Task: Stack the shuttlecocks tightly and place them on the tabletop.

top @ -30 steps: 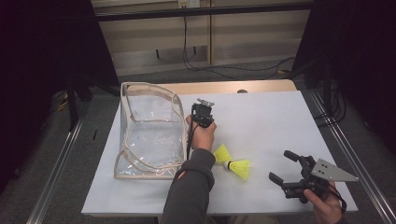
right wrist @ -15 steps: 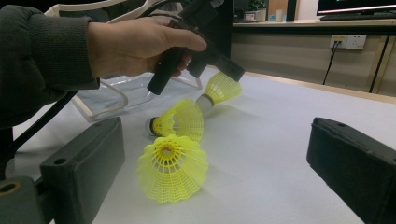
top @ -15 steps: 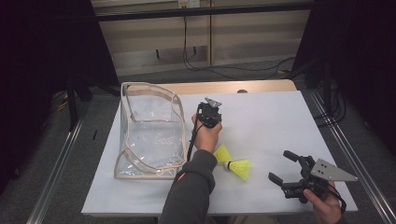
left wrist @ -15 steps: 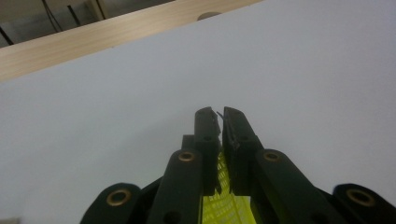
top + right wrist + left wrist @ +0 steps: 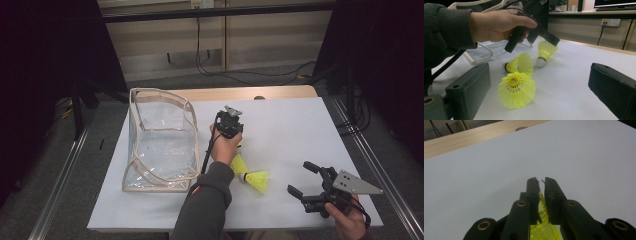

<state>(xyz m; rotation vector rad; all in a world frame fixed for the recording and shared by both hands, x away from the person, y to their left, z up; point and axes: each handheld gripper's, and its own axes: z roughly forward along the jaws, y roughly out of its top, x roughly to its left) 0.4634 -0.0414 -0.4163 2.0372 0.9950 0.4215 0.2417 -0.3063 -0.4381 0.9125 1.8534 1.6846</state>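
Jaws of the left gripper [image 5: 550, 40] pinch one of three shuttlecocks [image 5: 545, 53].

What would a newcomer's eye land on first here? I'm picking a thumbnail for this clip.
The bright yellow shuttlecocks stand out: the left gripper is shut on one shuttlecock, lifting it by its skirt with the cork end down, while two more lie on the white table in front of the open right gripper. Next comes the clear bag, standing open at the table's left.
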